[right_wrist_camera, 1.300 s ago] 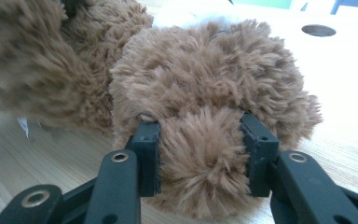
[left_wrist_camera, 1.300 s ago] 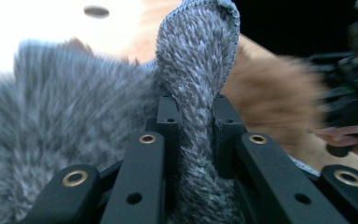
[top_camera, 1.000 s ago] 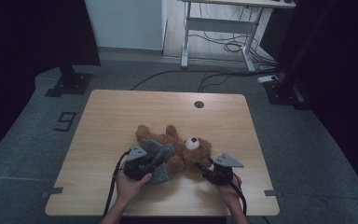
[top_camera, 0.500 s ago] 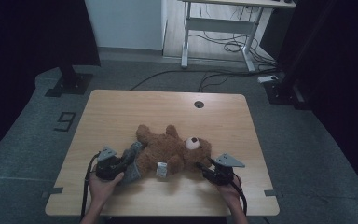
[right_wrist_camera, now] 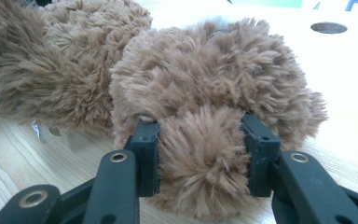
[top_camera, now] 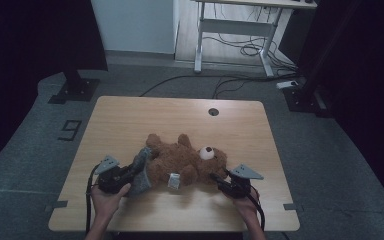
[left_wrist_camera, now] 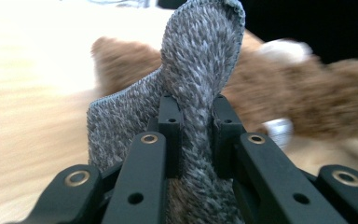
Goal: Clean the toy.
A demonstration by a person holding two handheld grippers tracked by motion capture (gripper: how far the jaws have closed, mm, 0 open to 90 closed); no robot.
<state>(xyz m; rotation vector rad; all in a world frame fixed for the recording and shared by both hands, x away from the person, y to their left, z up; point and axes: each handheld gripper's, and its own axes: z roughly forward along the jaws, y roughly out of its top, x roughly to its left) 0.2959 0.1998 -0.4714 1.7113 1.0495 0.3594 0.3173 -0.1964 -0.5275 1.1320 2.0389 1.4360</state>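
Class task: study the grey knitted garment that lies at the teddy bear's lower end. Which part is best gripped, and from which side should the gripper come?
Best at the garment's free folded edge, from the side away from the bear. There the knit stands up as a thin flap, so two jaws can close across it. The left gripper is shut on such a fold. The right gripper clamps the bear's ear.

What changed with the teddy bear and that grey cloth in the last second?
The left gripper, shut on the grey knitted garment, pulled it leftward, off the brown teddy bear, which now lies bare. The right gripper stayed in place, clamped on the bear's ear. The bear stayed put on the wooden table.
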